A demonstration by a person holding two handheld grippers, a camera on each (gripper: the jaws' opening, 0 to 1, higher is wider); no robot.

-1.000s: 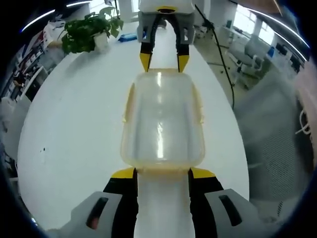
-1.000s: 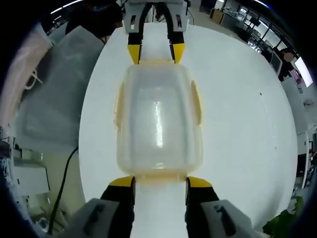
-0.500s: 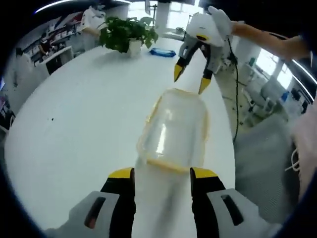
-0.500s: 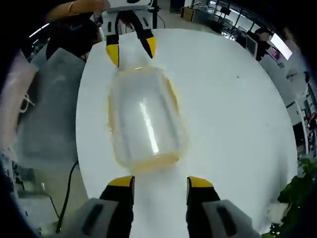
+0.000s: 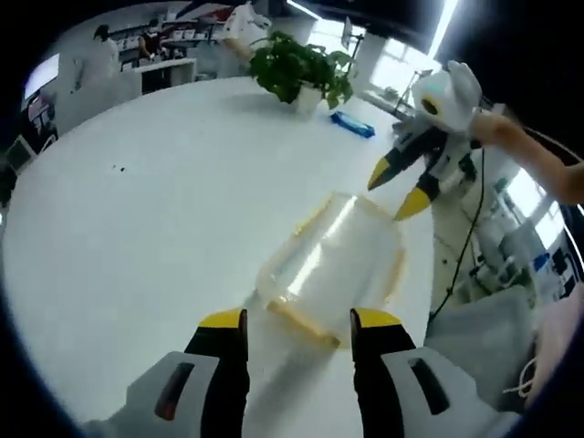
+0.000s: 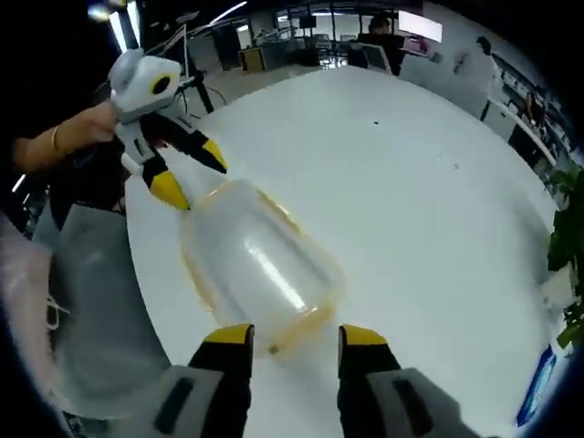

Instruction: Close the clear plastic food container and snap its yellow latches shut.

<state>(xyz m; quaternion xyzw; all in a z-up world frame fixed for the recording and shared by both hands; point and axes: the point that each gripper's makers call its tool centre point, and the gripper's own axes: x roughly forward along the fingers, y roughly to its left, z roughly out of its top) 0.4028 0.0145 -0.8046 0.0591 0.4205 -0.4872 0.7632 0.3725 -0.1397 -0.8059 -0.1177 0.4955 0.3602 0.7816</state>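
The container (image 5: 333, 265) is seen lying on the white table (image 5: 137, 210), lid on, its yellow latches (image 5: 297, 315) apparently folded against the rim (whether they are fully snapped cannot be told). It is placed between the two tools, one at each short end, presumably so that both end latches can be pressed at once. The left gripper (image 5: 299, 321) is held open just short of the near end, nothing gripped; in the right gripper view it is seen at the far end (image 6: 189, 173), jaws likewise apart. The right gripper (image 6: 296, 337) is also held open and empty beside its end. The table is smooth, glossy and round-edged. An office is seen behind: a potted plant (image 5: 301, 68), desks, ceiling lights and people standing far off.
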